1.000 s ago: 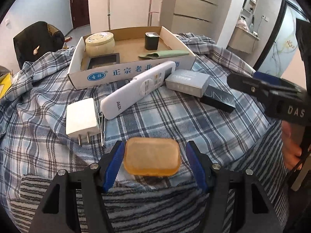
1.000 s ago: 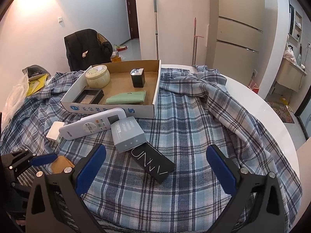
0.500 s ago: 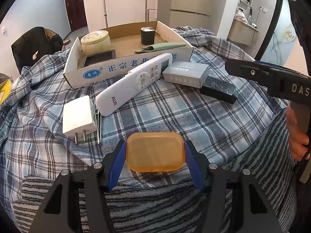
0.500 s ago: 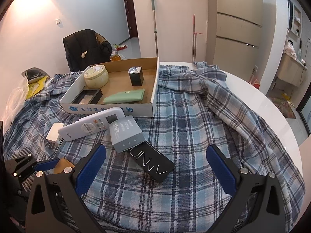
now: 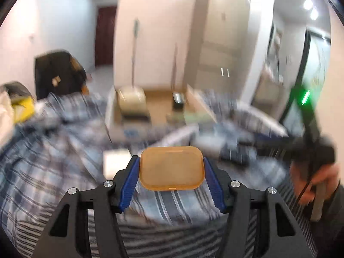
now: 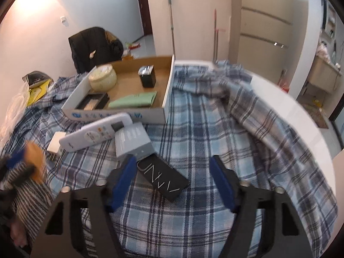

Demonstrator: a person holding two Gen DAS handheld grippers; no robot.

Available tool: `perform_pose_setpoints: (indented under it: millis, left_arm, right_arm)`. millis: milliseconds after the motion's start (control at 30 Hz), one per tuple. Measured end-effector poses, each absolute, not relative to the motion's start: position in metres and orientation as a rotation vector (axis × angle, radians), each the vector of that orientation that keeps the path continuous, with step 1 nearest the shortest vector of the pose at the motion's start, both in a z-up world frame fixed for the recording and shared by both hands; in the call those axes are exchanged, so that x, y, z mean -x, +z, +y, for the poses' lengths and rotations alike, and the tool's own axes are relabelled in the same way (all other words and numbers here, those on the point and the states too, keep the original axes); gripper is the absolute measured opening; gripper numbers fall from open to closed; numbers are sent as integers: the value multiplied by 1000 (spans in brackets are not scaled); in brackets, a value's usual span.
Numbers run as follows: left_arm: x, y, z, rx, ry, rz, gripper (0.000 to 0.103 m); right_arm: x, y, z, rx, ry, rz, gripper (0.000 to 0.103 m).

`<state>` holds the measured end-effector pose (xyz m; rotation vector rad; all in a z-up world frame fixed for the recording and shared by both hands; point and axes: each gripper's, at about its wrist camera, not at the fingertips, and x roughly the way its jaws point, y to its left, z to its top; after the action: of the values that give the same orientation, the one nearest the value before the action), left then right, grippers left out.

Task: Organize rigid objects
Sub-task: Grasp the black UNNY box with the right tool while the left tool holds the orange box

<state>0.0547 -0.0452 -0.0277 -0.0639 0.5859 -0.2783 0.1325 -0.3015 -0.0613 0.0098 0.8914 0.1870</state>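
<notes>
A flat orange case with rounded corners is clamped between the blue pads of my left gripper, lifted off the plaid cloth; the right wrist view shows the orange case blurred at far left. My right gripper hovers low over a black box. Its jaws are closing, the box lies partly between them, and the pads do not touch it. A grey box, a white remote and a white plug adapter lie before the open cardboard box.
The cardboard box holds a round cream tin, a small black container, a green pouch and a black tray. The white table rim curves at right. A jacket-draped chair stands behind. Striped fabric lies near left.
The left gripper has risen and tilted upward with the orange case, blurring its view. The right gripper's jaws have narrowed from wide apart; that hand has stayed in place.
</notes>
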Motion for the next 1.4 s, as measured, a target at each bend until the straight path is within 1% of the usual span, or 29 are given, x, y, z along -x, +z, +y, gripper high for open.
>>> perform_pose_setpoints:
  millis: [33, 67, 233, 433, 500, 533, 767, 833, 933, 967, 1100, 1133, 1167, 1200, 1300, 1400]
  left_arm:
    - [-52, -24, -43, 62, -261, 554, 62]
    - [-52, -23, -42, 60, -253, 545, 62]
    - [-64, -32, -44, 60, -252, 617, 62]
    - [-63, -34, -44, 61, -243, 618, 62]
    - [-62, -35, -46, 51, -248, 623, 62]
    - [-63, -35, -46, 48, -249, 625, 62]
    - [-65, -36, -44, 59, -244, 635, 62]
    - [-65, -36, -44, 58, -245, 634, 62]
    - [-65, -36, -45, 55, -245, 633, 62]
    - [-66, -37, -45, 54, -243, 636, 62]
    - [-67, -38, -43, 61, -243, 645, 62]
    - [-67, -38, -43, 62, -245, 645, 62]
    - [-67, -37, -43, 62, -247, 646, 62]
    - [-67, -37, -44, 59, -249, 648, 62]
    - [-67, -37, -46, 54, -253, 650, 62]
    - [-66, -36, -43, 67, -251, 641, 62]
  right_arm:
    - [-135, -65, -301, -6, 190, 908, 59]
    - [-136, -68, -300, 4, 179, 916, 58]
    - [-140, -79, -292, 36, 189, 945, 58]
    - [-147, -88, -298, -15, 196, 975, 58]
    - [-146, -88, -297, -14, 212, 979, 56]
    - [-146, -88, -296, -18, 230, 986, 55]
    - [-133, -89, -273, 13, 408, 1038, 55]
    - [-130, -88, -268, 14, 432, 1032, 52]
    - [-128, -87, -263, 70, 349, 969, 50]
    - [-130, -89, -262, 74, 334, 970, 48]
    - [-141, -99, -255, 76, 339, 1018, 45]
    - [-140, -99, -252, 96, 329, 1013, 43]
    - [-140, -99, -251, 107, 320, 1012, 37]
    - [-140, -99, -252, 114, 305, 1010, 36]
    - [-139, -99, -256, 117, 309, 1022, 33]
    - [-132, -99, -254, 158, 314, 1028, 33]
